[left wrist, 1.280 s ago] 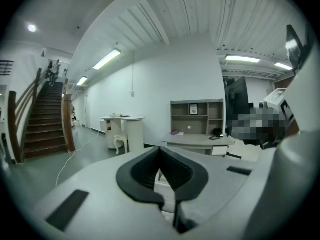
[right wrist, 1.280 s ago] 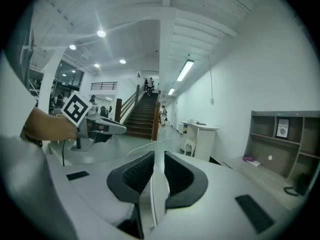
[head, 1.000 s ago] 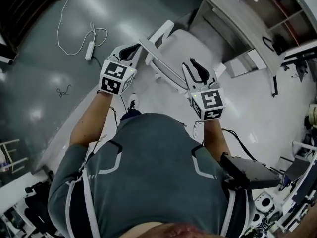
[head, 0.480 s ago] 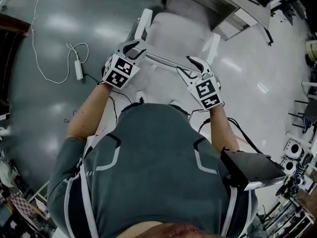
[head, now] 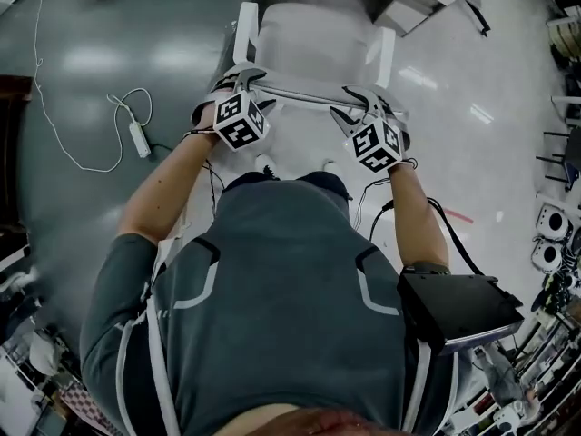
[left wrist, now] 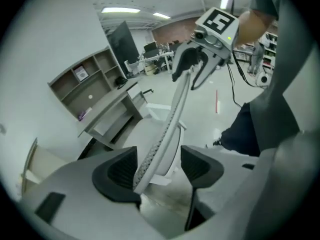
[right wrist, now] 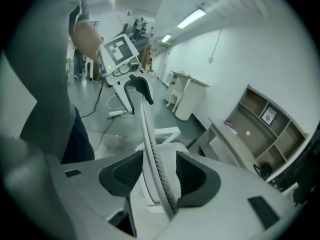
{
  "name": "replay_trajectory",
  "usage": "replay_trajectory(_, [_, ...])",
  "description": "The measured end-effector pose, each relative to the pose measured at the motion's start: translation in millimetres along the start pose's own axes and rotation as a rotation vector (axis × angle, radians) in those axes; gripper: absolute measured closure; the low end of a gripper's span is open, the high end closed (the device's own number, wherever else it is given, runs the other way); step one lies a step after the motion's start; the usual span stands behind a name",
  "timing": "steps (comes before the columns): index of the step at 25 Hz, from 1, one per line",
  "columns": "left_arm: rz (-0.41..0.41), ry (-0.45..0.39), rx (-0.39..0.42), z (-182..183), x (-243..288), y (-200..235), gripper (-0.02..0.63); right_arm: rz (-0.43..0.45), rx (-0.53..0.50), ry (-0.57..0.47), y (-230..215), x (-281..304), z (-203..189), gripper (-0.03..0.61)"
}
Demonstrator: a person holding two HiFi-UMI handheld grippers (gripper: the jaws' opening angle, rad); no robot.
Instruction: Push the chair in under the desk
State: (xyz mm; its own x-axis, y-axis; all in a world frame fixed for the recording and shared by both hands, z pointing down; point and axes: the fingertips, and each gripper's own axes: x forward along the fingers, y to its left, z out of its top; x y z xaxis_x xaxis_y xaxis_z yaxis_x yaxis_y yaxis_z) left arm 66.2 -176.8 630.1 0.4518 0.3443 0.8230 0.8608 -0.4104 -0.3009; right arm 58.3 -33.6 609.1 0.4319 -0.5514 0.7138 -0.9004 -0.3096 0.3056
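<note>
The left gripper (left wrist: 157, 168) and right gripper (right wrist: 160, 176), jaws just opened wide, straddle the white mesh chair back (head: 300, 96) without clamping it. A grey desk (left wrist: 107, 111) stands on its far side.

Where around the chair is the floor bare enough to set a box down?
Bare: the pale floor right of the chair, up to the equipment at the right edge; also grey floor between the chair and the power strip. Crowded: the backrest, with left claw and right claw, just opened, astride it.

Glossy grey floor (head: 73, 216), white wall (right wrist: 240, 54)
</note>
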Motion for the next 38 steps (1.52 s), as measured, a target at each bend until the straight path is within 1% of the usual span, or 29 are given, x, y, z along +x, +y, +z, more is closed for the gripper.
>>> replay_trajectory(2, [0.008,0.036,0.109,-4.2,9.2,-0.9,0.337,-0.002,-0.040,0.035,-0.6,7.5,-7.6,0.356])
replay_trajectory(3, [0.028,0.048,0.159,-5.6,11.7,0.1,0.340,-0.003,-0.057,0.050,0.1,10.5,-11.1,0.357])
replay_trajectory(4, [0.054,0.054,0.202,-6.1,12.6,2.2,0.363,-0.006,-0.072,0.061,0.5,12.8,-13.7,0.359])
replay_trajectory(5, [0.077,0.053,0.234,-5.9,12.3,4.9,0.443,-0.011,-0.083,0.068,0.3,14.1,-15.0,0.382])
replay_trajectory(6, [0.089,0.050,0.257,-5.7,12.0,6.9,0.455,-0.015,-0.091,0.072,-0.4,14.8,-15.2,0.383])
replay_trajectory(8, [0.082,0.050,0.289,-6.9,12.5,7.6,0.464,-0.020,-0.114,0.088,-0.5,16.6,-15.7,0.386])
replay_trajectory(9, [0.075,0.058,0.303,-8.5,13.6,7.0,0.470,-0.022,-0.140,0.105,1.2,18.4,-17.6,0.396])
replay_trajectory(11, [0.067,0.079,0.325,-11.4,16.6,5.0,0.474,-0.019,-0.210,0.155,6.8,23.3,-24.4,0.441])
replay_trajectory(13, [0.060,0.090,0.328,-9.1,18.4,5.2,0.476,-0.012,-0.243,0.185,7.3,26.5,-30.4,0.454])
replay_trajectory(19, [0.076,0.080,0.325,1.9,29.1,23.2,0.474,-0.017,-0.228,0.212,-13.3,33.2,-34.4,0.454])
replay_trajectory(24, [0.064,0.098,0.299,3.9,37.4,37.9,0.462,-0.043,-0.225,0.249,-25.6,43.3,-35.7,0.457])
replay_trajectory(26, [0.064,0.102,0.302,4.8,40.9,44.3,0.462,-0.046,-0.220,0.255,-30.9,46.5,-35.5,0.457])
replay_trajectory(30, [0.054,0.130,0.309,7.5,49.8,56.5,0.462,-0.012,-0.201,0.264,-43.4,52.0,-35.6,0.457])
replay_trajectory(34, [0.031,0.154,0.278,19.5,69.8,77.8,0.456,-0.012,-0.200,0.240,-70.7,61.4,-42.0,0.457])
replay_trajectory(38, [0.030,0.158,0.279,15.9,74.0,95.4,0.449,0.028,-0.158,0.240,-79.8,72.2,-34.3,0.453])
